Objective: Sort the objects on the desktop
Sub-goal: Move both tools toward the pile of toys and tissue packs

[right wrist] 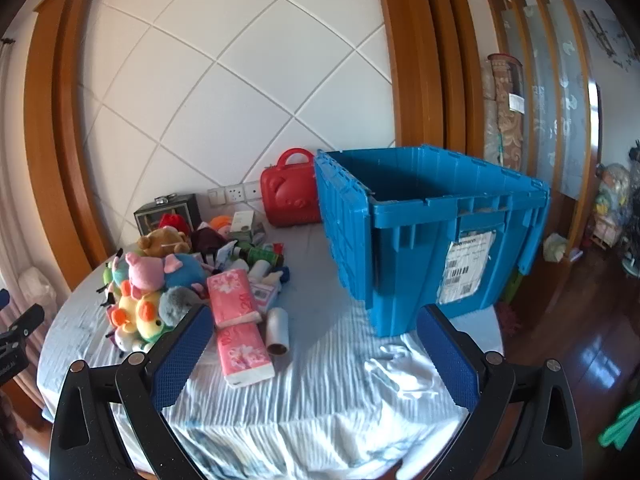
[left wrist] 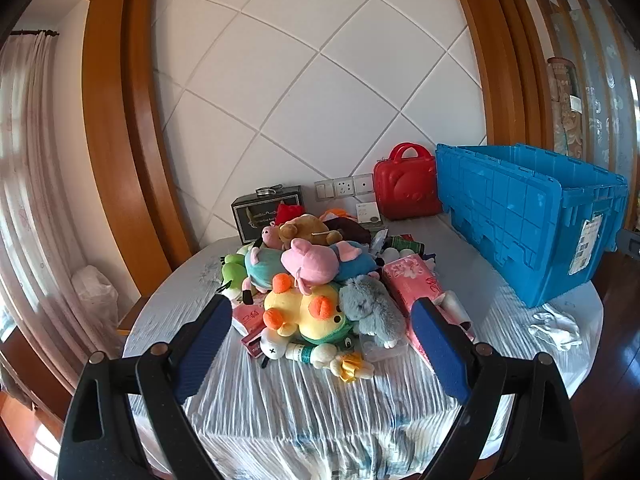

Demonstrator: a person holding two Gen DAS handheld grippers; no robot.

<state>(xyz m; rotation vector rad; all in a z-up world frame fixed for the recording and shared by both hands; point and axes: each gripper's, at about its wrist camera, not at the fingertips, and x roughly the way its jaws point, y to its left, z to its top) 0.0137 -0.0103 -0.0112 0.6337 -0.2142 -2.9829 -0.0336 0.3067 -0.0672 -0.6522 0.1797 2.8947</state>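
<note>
A: Well, biggest first: the table (left wrist: 304, 420) with its crinkled pale cloth, then the blue crate (right wrist: 436, 240) standing open on its far right part, one lid flap hanging down its left side.

B: And behind the crate?

A: A red case (right wrist: 290, 194) against the wall, touching the crate's back corner. Further left sits a dark box (left wrist: 267, 216).

B: Where are the things to sort?

A: Heaped mid-table, left of the crate and well apart from it: a pile of plush toys (left wrist: 308, 280) with a yellow duck (left wrist: 304, 312) and a grey rabbit (left wrist: 372, 308) at the front. Two pink tissue packs (right wrist: 240, 320) lie just right of the pile, a white roll (right wrist: 278, 330) beside them. A white glove (left wrist: 556, 326) lies near the crate's front.

B: The grippers?

A: The left gripper (left wrist: 322, 356) is spread wide, empty, short of the pile, touching nothing. The right gripper (right wrist: 316, 360) is likewise wide and empty, over bare cloth between packs and crate.

B: Any difference between views?

A: Only the right view shows the crate's inside and its front label (right wrist: 464, 272); only the left shows the small toys and tube at the pile's front.
</note>
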